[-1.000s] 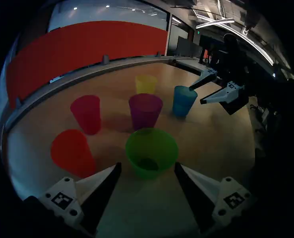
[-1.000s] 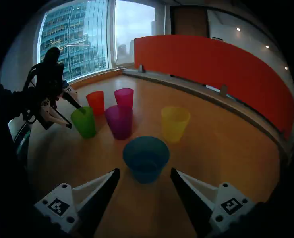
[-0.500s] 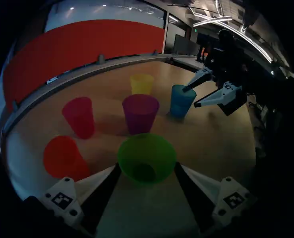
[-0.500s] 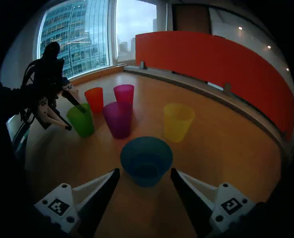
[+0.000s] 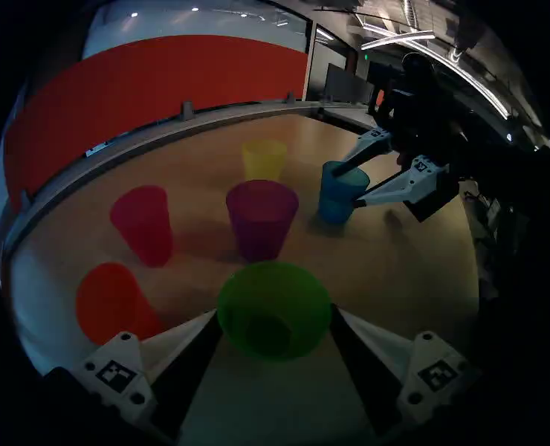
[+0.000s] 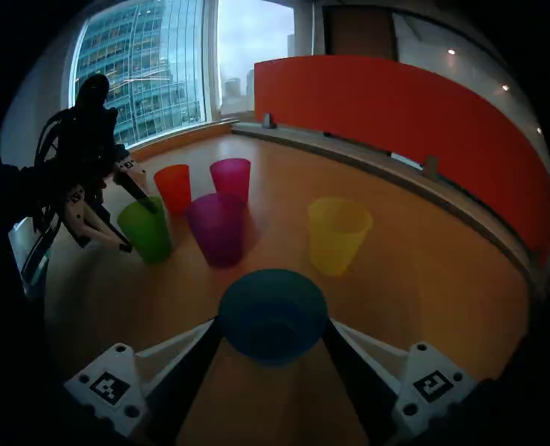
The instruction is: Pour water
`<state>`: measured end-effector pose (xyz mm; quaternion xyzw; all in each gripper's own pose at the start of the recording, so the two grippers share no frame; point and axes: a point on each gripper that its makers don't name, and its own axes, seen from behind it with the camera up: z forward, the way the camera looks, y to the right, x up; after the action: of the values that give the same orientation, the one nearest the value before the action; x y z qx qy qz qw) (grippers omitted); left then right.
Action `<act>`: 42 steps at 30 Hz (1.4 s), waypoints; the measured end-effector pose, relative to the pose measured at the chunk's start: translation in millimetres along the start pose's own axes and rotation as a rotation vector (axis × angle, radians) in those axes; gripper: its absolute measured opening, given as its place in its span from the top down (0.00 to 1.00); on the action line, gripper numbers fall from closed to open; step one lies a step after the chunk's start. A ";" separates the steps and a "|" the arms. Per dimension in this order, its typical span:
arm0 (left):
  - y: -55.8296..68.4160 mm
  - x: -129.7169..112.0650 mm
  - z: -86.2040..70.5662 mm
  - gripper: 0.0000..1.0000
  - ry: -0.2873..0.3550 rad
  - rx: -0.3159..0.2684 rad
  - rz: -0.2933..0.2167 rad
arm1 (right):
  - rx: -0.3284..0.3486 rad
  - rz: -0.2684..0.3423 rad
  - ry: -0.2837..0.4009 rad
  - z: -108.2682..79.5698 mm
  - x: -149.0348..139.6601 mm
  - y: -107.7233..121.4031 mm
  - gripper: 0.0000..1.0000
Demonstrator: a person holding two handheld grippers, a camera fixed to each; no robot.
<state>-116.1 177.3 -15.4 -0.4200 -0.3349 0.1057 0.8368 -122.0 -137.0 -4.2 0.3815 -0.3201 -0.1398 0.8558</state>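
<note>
Smooth wood makes up the table (image 5: 394,253), where the green cup (image 5: 273,308) sits between the wide-open jaws of the left gripper (image 5: 273,315) and the blue cup (image 6: 272,312) between those of the right gripper (image 6: 272,322), neither visibly squeezed. Both look like thin, light, slick tapered plastic, so a gentle mid-wall hold should suit.

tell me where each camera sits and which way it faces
Left gripper view: rides left tool, looks along its fingers at green cup between them; right tool beyond, straddling blue cup.
Right gripper view: rides right tool, faces blue cup between its fingers; left tool far left, straddling green cup.
Shared: both tools, both those cups, red panel.
</note>
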 end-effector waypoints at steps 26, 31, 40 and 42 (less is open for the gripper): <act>-0.7 3.1 3.8 0.11 -0.004 -0.004 -0.011 | 0.003 -0.010 -0.004 5.9 1.3 -1.9 0.01; 0.0 2.9 3.5 0.11 -0.006 -0.008 -0.013 | -0.007 -0.016 -0.002 7.4 1.0 -0.3 0.09; -1.8 5.8 1.8 0.11 0.002 -0.007 -0.019 | -0.010 -0.023 0.009 6.3 1.4 -1.3 0.10; -1.6 7.2 0.9 0.11 0.006 -0.007 -0.020 | -0.011 -0.025 0.010 5.5 1.8 -1.5 0.10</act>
<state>-111.5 180.2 -10.3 -0.4199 -0.3369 0.0950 0.8373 -124.2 -142.0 -1.8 0.3815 -0.3101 -0.1502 0.8577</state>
